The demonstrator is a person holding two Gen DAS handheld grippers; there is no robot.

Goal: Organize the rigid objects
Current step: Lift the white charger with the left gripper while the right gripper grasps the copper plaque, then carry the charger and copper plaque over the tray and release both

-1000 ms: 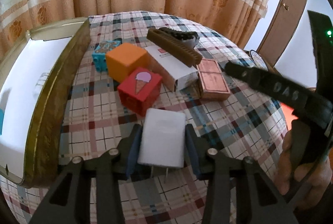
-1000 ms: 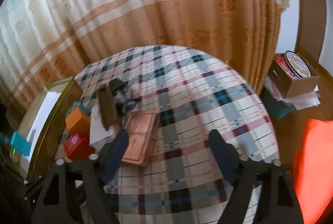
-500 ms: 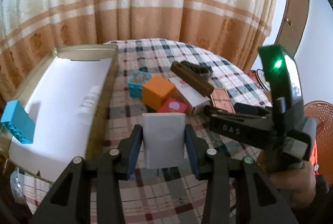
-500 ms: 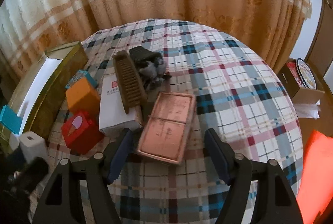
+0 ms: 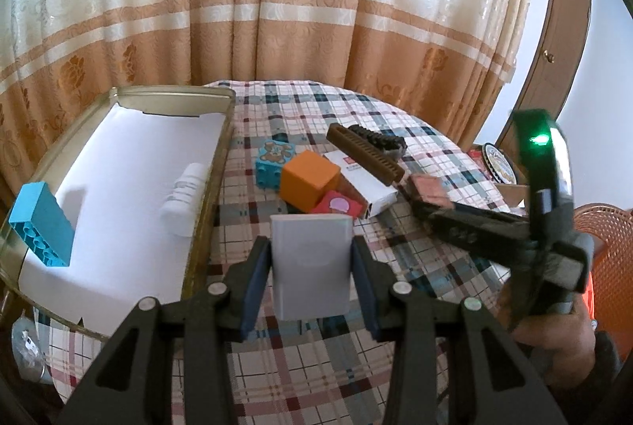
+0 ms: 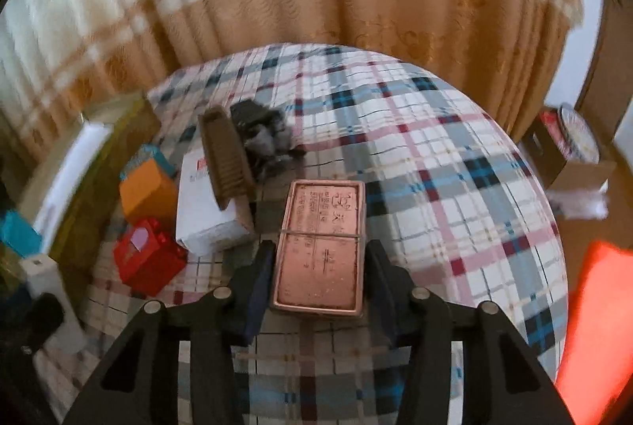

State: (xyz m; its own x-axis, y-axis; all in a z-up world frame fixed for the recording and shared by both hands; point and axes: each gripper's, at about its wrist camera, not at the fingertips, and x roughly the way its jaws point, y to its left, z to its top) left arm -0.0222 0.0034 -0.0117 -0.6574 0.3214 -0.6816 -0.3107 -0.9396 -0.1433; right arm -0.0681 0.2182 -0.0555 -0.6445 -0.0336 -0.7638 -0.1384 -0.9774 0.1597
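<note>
Copper-pink and flat, the rectangular metal tin (image 6: 320, 247) lies on the plaid tablecloth (image 6: 435, 187) at lower centre of the right wrist view, its near half between the fingers of my right gripper (image 6: 318, 278). Its long axis runs straight away from the fingers, up the frame, so they straddle its narrow width. Those jaws have just been closing with the tin between them; the pads stand at or just off its long edges, and I cannot tell whether they press yet.

My left gripper (image 5: 312, 278) is clamped on a white plastic charger block (image 5: 311, 265), held clear above the cloth at lower centre of the left wrist view. I judge this hand the nearer to the gold-rimmed tray with a white liner (image 5: 209, 187), which fills the left of that frame; the charger's coming move would be leftward over that rim. Inside the tray lie a blue toy brick (image 5: 39, 223) at far left and a white ribbed cylinder (image 5: 186, 199) against the right wall.

Loose items at mid-frame: an orange cube (image 5: 310, 180), a red block with an ice-cream print (image 5: 338, 205), a small blue printed block (image 5: 273, 160), a white carton (image 5: 364, 184) and a brown wooden comb (image 5: 364, 160) atop it. Striped beige-and-orange curtains (image 5: 316, 10) close the room behind.
</note>
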